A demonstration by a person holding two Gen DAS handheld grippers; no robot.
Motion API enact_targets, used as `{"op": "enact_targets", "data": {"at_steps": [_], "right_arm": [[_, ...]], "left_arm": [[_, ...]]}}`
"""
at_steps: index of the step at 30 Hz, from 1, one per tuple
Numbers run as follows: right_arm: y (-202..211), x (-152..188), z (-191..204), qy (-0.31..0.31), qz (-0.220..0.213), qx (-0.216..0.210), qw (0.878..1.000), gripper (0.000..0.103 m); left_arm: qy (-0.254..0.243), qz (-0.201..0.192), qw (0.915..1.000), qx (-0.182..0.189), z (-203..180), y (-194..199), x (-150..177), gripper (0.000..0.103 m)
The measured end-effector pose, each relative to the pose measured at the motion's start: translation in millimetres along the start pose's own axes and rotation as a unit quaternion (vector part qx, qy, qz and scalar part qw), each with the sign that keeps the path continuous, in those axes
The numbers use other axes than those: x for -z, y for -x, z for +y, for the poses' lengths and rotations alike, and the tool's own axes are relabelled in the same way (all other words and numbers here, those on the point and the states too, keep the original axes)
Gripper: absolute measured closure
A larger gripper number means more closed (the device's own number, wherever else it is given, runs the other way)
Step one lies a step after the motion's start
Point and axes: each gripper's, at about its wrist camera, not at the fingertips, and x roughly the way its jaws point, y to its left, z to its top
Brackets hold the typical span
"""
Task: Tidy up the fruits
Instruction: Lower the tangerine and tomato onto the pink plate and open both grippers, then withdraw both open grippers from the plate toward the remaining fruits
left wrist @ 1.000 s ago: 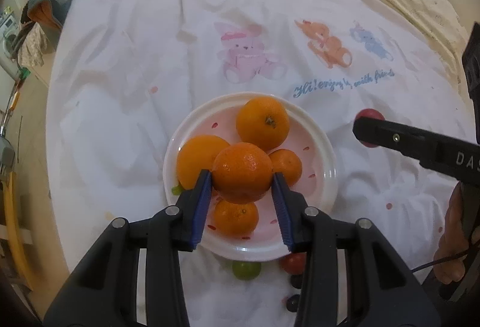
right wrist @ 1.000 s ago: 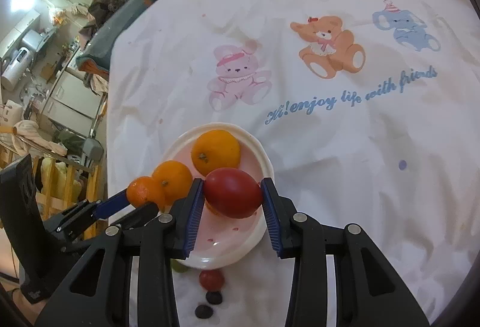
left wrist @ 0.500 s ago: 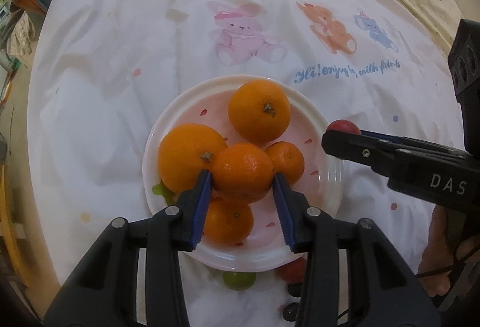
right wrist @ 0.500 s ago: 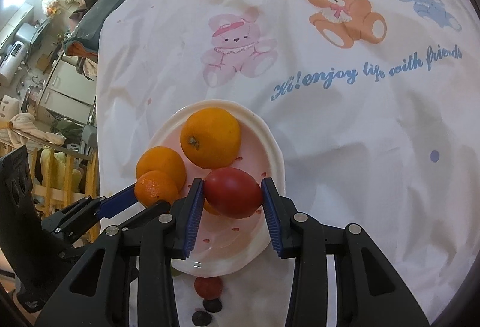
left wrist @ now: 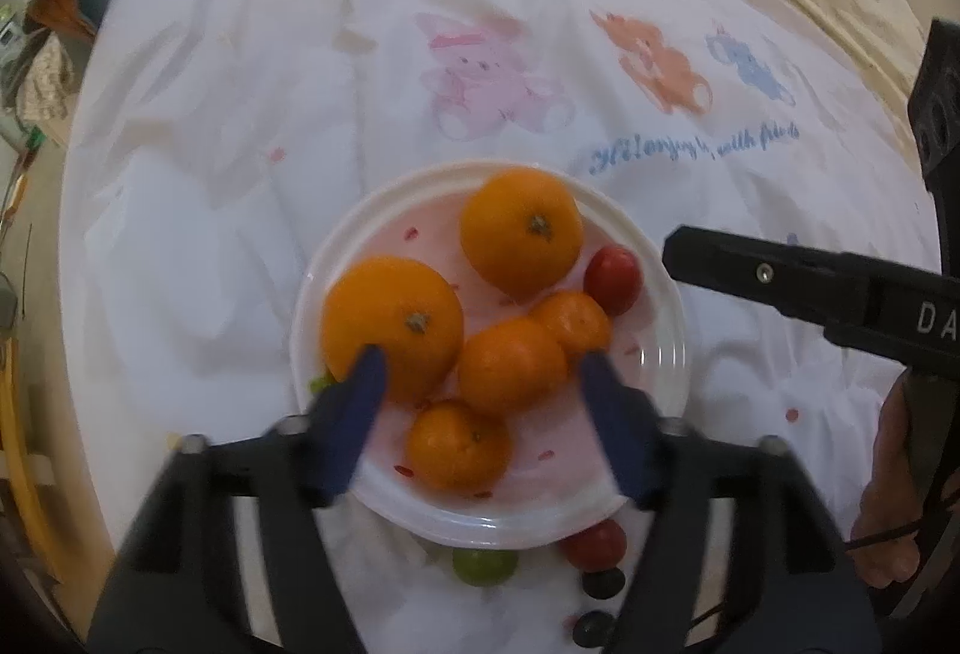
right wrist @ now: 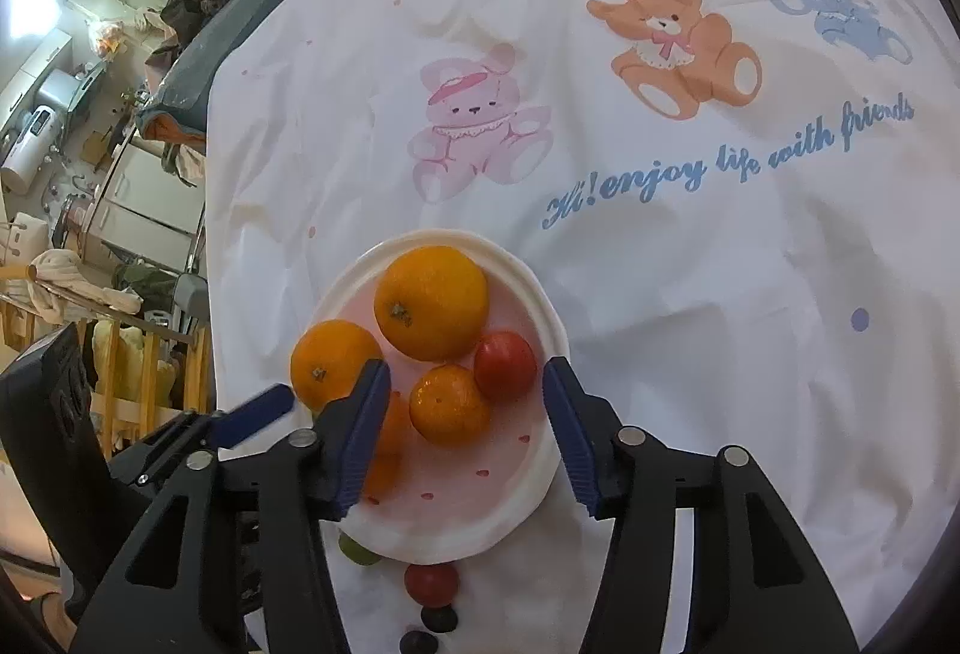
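Observation:
A white plate (left wrist: 384,198) with pink spots holds several oranges and a red tomato (left wrist: 613,272) near its right rim. My left gripper (left wrist: 480,363) hangs over the plate's near half with its jaws opening. A mid-sized orange (left wrist: 510,366) rests on the plate between the blurred blue pads, which do not touch it. In the right wrist view, my right gripper (right wrist: 465,371) stands over the same plate (right wrist: 480,534), its jaws also opening. The red tomato (right wrist: 504,366) and a small orange (right wrist: 450,402) lie on the plate between the fingers, clear of both.
Off the plate's near edge lie a green grape (left wrist: 483,564), a second red tomato (left wrist: 594,543) and dark berries (left wrist: 603,582) on the white cartoon-print cloth (right wrist: 660,264). A person's hand (left wrist: 888,504) is at the right. Clothes and furniture crowd the far left (right wrist: 90,144).
Both grippers have opened. The orange has left the left jaws and the red tomato the right jaws; both now lie on the plate.

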Motion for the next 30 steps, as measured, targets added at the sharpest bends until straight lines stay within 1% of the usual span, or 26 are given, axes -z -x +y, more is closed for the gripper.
{"op": "enact_targets", "data": {"at_steps": [2,6,9,11,15,18,22,25,30], "right_arm": [[2,-1,0,-0.002,-0.005,0.002,1.0,0.043],[7,-3,0,-0.003,-0.017,0.004,1.0,0.037],[14,-4,0,0.003,-0.023,0.007,1.0,0.037],[22,-4,1,0.004,-0.035,0.007,0.999,0.037],[38,-2,4,0.006,-0.052,0.003,0.999,0.037],[50,5,6,0.005,-0.062,-0.001,0.998,0.037],[69,15,10,0.005,-0.072,-0.007,0.997,0.037],[81,25,14,0.014,-0.081,-0.002,0.997,0.037],[95,48,10,-0.005,-0.083,-0.01,0.996,0.037]], "left_arm": [[-0.001,-0.002,1.0,0.003,0,1,-1,0.031],[-0.007,-0.004,1.0,-0.003,-1,2,0,0.029],[-0.006,-0.003,1.0,-0.002,-1,3,1,0.029],[-0.005,-0.005,1.0,-0.002,1,6,2,0.029],[0.0,-0.024,0.9997,-0.004,4,16,4,0.029],[0.001,-0.046,0.9989,0.006,7,32,7,0.029],[-0.001,-0.068,0.9976,-0.011,10,52,13,0.029],[0.0,-0.078,0.9969,-0.015,13,66,18,0.029],[0.018,-0.086,0.996,-0.015,20,86,35,0.029]]}}
